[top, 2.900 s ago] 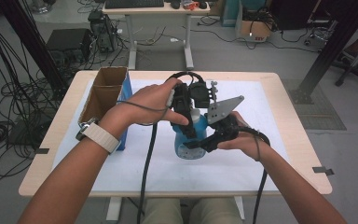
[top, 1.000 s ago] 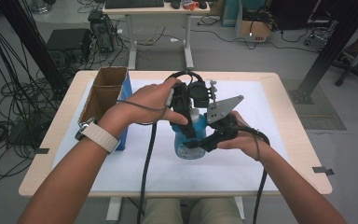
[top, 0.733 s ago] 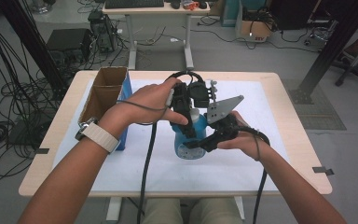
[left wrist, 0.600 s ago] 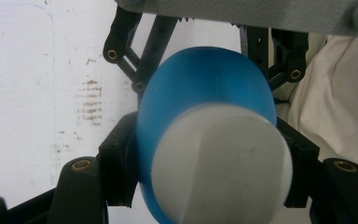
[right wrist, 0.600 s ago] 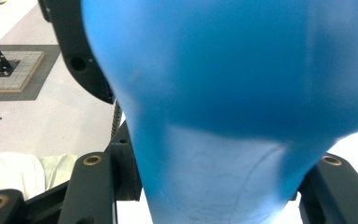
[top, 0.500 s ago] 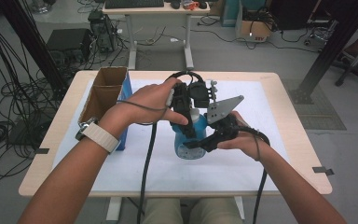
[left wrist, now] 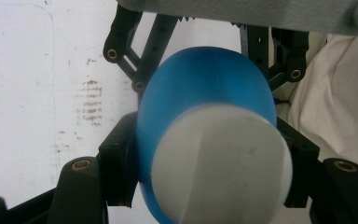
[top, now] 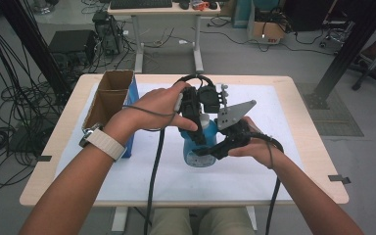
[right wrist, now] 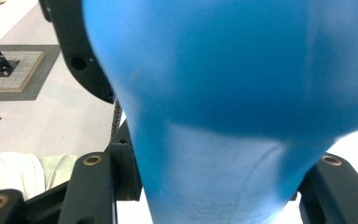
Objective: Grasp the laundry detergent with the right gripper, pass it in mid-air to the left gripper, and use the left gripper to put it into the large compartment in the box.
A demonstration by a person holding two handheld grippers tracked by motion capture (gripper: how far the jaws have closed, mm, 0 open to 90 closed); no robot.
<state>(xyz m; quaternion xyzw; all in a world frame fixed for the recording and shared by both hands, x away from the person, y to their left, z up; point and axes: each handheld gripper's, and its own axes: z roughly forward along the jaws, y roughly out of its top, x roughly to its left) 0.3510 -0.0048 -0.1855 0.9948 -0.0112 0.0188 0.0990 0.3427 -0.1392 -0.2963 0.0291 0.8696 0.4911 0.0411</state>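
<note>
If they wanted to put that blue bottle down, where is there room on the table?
Bare white mat lies right of the right gripper, and a strip runs along the near edge. The far left is crowded by the open box; the middle by both hands, the left gripper and the bottle.

Between the two black jaws of our left claw [left wrist: 209, 186] sits a blue bottle [left wrist: 205, 88], its white cap [left wrist: 221, 165] facing us; both jaws press against its sides. Beyond the bottle, the right claw [left wrist: 200, 56] grips it too, black links showing either side. Left of our claw lies the white desk [left wrist: 28, 84], faintly stained; right of it, pale cloth [left wrist: 340, 112].
</note>
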